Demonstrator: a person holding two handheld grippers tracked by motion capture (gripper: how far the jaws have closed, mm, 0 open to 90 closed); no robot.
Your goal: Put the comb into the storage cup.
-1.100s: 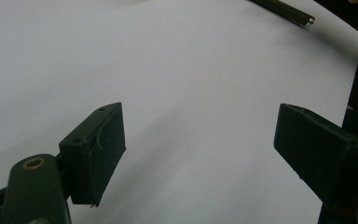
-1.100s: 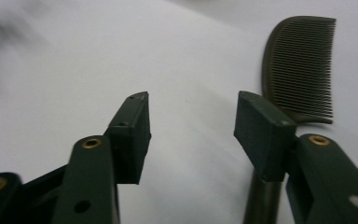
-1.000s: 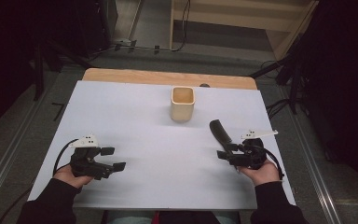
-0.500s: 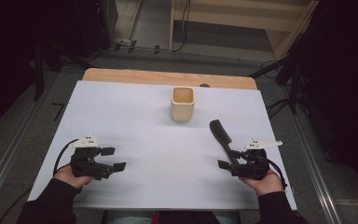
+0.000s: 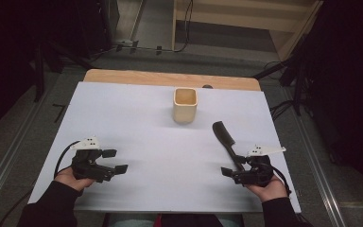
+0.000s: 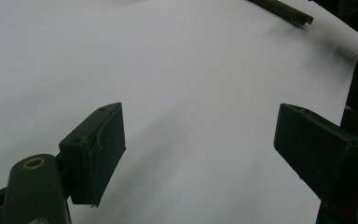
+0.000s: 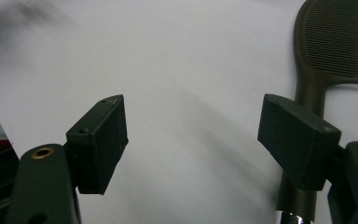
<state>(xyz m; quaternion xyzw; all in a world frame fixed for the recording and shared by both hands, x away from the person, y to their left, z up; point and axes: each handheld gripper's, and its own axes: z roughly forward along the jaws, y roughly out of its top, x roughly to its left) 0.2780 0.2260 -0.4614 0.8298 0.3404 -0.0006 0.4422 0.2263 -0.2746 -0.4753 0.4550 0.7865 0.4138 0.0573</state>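
Apparently the comb (image 5: 226,139) has been put down already: the right hand-held gripper (image 5: 230,172) is seen near the desk's (image 5: 137,109) front right corner, its jaws just opened wide, with nothing between them. The left hand-held gripper (image 5: 114,161) is also held open and empty near the front left corner. Beyond, the dark, long-handled, fine-toothed comb lies flat toward the right edge. Whether it must go into the beige cup (image 5: 185,105) near the back edge cannot be told.
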